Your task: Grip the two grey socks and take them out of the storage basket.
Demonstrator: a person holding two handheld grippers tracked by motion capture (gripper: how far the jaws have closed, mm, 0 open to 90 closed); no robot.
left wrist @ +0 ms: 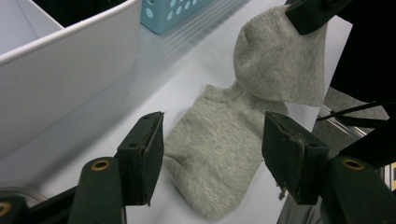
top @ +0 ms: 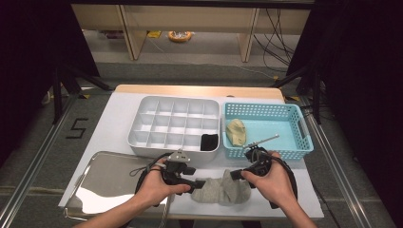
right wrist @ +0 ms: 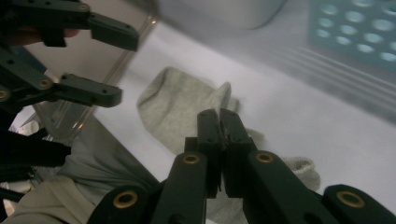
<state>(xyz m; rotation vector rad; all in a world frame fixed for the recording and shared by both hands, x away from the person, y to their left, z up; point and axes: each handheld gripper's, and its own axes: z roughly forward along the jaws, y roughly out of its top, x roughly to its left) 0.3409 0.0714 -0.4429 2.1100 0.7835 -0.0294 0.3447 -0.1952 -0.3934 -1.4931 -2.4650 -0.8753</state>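
We see a soft, floppy grey sock (top: 219, 191) near the divided box (top: 175, 124) — right gripper (right wrist: 219, 116) pinches its edge, left gripper (left wrist: 212, 154) gapes wide; grab the free end.

Only one readable mark: a black number 5 (top: 77, 128), taped on the grey floor (top: 43, 142) left of the table.

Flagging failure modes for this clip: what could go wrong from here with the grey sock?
1. The right gripper pinches only a thin edge of the grey sock; it might slip free.
2. The left gripper stands open over the sock without pressing it, so one pull may drag it across the table.
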